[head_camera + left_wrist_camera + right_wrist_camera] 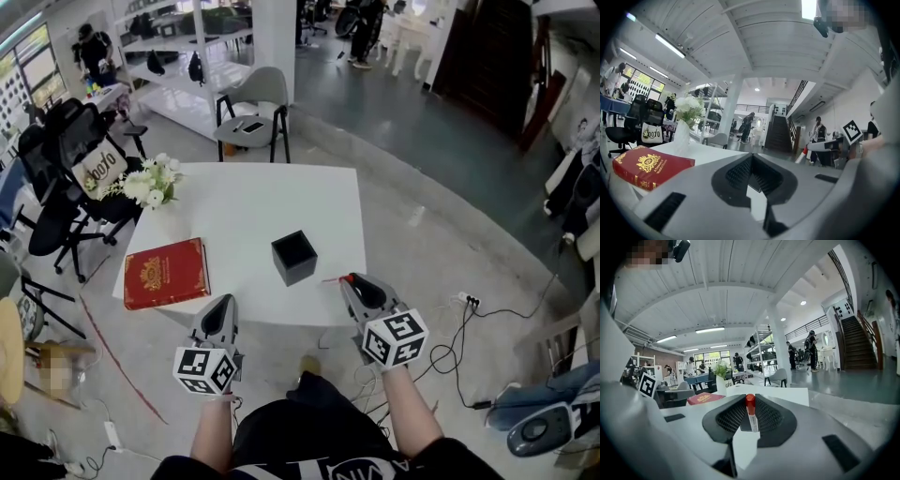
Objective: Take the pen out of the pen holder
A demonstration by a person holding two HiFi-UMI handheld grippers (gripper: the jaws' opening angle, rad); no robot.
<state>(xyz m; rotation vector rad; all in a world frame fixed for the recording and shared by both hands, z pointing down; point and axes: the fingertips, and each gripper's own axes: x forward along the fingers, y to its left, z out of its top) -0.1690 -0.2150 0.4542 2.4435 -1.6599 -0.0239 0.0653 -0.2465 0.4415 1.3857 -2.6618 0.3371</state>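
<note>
A black cube-shaped pen holder (293,256) stands on the white table (253,202), near its front edge. My right gripper (352,279) hovers just right of the holder and is shut on a pen (330,279) whose tip sticks out to the left. In the right gripper view the pen (750,411) shows a red cap and a clear barrel, pinched between the ribbed pads (769,417) of the right gripper (750,401). My left gripper (225,302) hangs at the table's front edge, left of the holder. Its jaws meet at the tips with nothing between them (751,159).
A red book (167,272) lies at the table's front left, also seen in the left gripper view (649,166). A vase of white flowers (150,183) stands at the far left corner. Chairs (253,108) stand beyond the table; cables (469,323) lie on the floor to the right.
</note>
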